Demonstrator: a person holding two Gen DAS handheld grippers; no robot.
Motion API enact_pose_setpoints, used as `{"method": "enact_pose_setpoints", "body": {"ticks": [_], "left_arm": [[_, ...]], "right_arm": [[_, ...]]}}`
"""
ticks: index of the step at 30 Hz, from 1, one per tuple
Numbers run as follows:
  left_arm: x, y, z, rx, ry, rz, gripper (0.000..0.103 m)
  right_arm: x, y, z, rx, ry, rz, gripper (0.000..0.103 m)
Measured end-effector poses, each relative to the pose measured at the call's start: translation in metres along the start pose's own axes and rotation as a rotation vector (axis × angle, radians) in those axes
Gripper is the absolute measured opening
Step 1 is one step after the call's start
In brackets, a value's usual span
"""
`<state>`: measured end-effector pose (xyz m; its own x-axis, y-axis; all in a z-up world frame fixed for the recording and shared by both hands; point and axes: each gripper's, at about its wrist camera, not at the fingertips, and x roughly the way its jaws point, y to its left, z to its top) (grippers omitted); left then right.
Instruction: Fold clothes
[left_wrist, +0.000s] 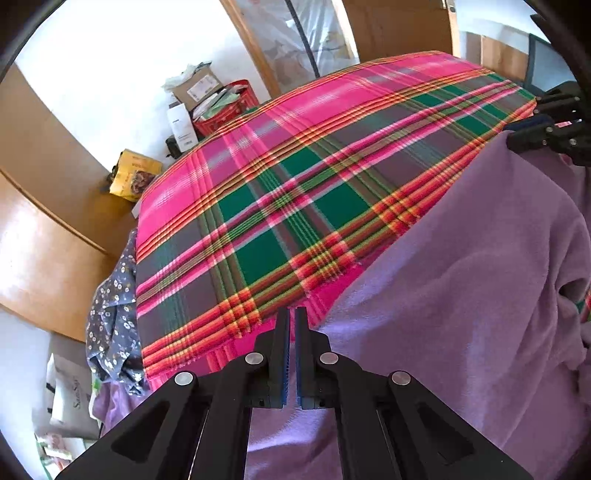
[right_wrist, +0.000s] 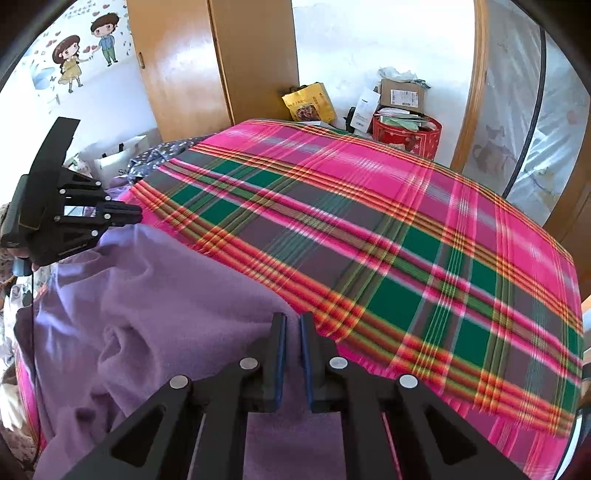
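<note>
**Purple fleece held up by both grippers, fold unfinished**

The soft purple fleece garment (right_wrist: 155, 302) hangs rumpled over the near edge of the pink-and-green plaid blanket (right_wrist: 369, 229). The left gripper (left_wrist: 291, 317) and the right gripper (right_wrist: 291, 321) each pinch an edge of it, jaws nearly closed on the cloth. No neat folded shape shows; creasing, laying flat and squaring appear left to do.
</note>
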<state>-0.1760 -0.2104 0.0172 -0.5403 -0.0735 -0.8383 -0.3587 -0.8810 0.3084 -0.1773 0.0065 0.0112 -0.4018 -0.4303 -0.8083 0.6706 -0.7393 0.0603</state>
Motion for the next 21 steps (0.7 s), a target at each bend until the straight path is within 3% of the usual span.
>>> {"method": "enact_pose_setpoints", "body": {"ticks": [7,9,13,17,21], "left_arm": [[-0.011,0.050,-0.019,-0.152,0.045,-0.050,0.012],[-0.017,0.075,-0.031,-0.235,0.055,-0.052,0.020],[-0.024,0.114,-0.055,-0.402,0.057,-0.076,0.020],[-0.018,0.140,-0.080,-0.567,0.108,-0.111,0.020],[-0.008,0.157,-0.100,-0.731,0.108,-0.268,0.020]], "right_arm": [[0.013,0.000,0.001,-0.022,0.034,-0.023,0.008],[0.015,-0.001,0.000,-0.016,0.036,-0.021,0.008],[0.017,-0.003,-0.001,-0.004,0.040,-0.015,0.008],[0.018,-0.005,-0.002,0.005,0.044,-0.009,0.009],[0.019,-0.004,-0.001,0.008,0.051,-0.014,0.009]]}}
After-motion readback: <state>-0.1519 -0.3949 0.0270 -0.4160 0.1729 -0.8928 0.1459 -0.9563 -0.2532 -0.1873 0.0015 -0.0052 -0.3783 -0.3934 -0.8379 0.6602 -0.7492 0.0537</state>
